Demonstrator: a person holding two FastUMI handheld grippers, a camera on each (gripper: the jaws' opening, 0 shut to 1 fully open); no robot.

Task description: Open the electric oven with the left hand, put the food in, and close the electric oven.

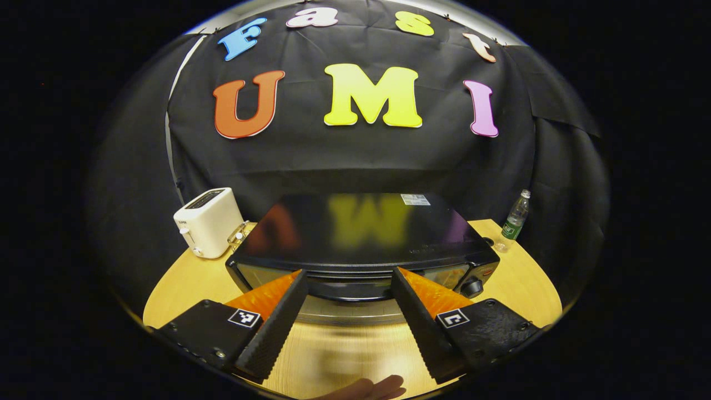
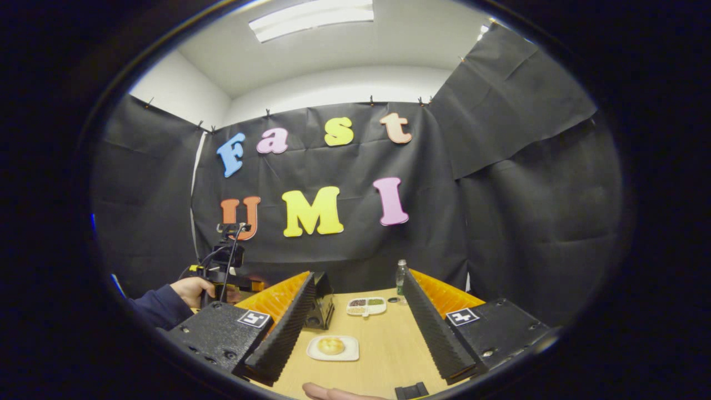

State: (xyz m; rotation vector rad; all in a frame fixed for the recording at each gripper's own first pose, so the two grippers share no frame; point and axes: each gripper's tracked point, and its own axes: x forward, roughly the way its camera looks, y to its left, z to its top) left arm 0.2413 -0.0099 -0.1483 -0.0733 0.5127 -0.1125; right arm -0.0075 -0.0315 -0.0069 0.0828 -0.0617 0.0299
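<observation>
Holding your left hand-held gripper (image 1: 349, 311) wide open, you have its two fingers spread in front of the electric oven (image 1: 364, 247), one on each side of the door's top edge, gripping nothing. The oven door looks shut. The oven sits on the wooden surface (image 1: 516, 283). A white toaster (image 1: 208, 222) stands to its left and a water bottle (image 1: 514, 221) stands far right.

Your right hand-held gripper (image 2: 358, 328) is open too and holds nothing. Between its fingers, the food, a round bun (image 2: 331, 345), lies on a white plate (image 2: 349, 353) near you. A divided snack tray (image 2: 366, 305) sits farther back. Your hand (image 2: 191, 290) holds the other gripper on the left.
</observation>
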